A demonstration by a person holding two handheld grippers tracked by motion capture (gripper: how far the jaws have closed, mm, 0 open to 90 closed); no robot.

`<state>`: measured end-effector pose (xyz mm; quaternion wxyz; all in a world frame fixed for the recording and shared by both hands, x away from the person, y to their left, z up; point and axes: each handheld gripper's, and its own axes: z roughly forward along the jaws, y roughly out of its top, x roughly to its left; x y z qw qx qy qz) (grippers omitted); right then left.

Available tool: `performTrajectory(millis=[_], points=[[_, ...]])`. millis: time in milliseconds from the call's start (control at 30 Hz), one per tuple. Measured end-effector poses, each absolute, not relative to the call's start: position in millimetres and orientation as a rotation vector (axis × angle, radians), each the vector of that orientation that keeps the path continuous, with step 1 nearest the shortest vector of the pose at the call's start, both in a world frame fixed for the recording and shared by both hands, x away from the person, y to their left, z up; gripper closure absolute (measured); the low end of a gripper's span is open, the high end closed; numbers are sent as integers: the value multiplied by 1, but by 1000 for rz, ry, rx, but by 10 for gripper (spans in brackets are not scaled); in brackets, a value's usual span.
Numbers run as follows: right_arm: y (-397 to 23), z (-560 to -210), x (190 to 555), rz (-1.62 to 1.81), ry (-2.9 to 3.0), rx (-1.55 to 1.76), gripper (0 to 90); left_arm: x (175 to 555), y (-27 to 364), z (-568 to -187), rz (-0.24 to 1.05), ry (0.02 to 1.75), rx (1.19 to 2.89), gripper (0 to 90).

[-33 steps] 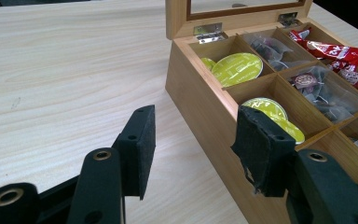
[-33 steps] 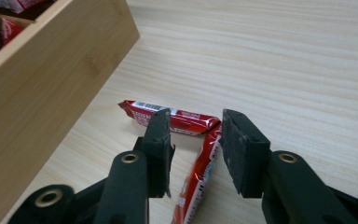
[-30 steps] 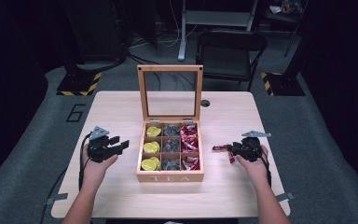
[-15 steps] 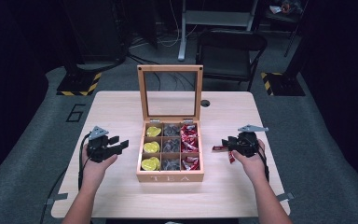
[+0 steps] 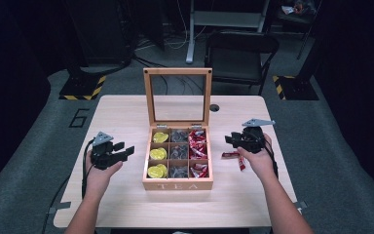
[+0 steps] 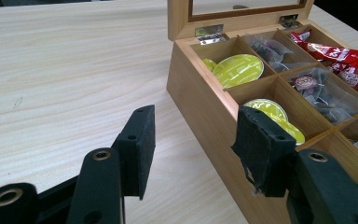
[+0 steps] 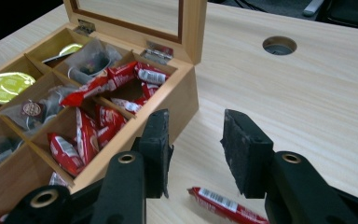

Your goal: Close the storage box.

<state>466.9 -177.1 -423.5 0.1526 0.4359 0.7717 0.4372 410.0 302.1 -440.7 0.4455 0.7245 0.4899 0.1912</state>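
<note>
A pale wooden counter [image 5: 126, 117] in a dark workroom, with a black chair [image 5: 241, 48] and cables on the floor at 12 o'clock beyond it. The thing in hand appears to be a red sachet [image 5: 233, 157] lying loose on the counter, at 3 o'clock from the open wooden tea box [image 5: 177, 184] and just below the right tool [image 5: 230, 140]; in the right gripper view the same sachet [image 7: 223, 204] lies flat beneath the jaws, untouched. The right tool's [image 7: 193, 149] jaws stand partly apart with nothing between the pads [image 7: 242, 149] — it hovers above the sachet, not gripping it. The box's glazed lid [image 5: 177, 95] stands upright at the back. Its right column holds more red sachets [image 5: 198, 151], the middle column clear tea bags [image 5: 178, 153], the left column yellow-lidded capsules [image 5: 157, 154]. At 9 o'clock from the box the left tool [image 5: 126, 150] is held over the counter, its jaws [image 6: 193, 149] moderately apart and empty, pointing at the box's side wall. Judged progress: one sachet is outside the box and free — whether it is being taken out or is to go in cannot be told, and no grasp is in hand.
</note>
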Motion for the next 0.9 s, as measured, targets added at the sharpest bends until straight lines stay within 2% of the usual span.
performTrajectory(millis=[900], points=[[-135, -391, 524, 1213, 2292, 1156, 608, 411, 302, -441, 469, 1211, 1802, 478]])
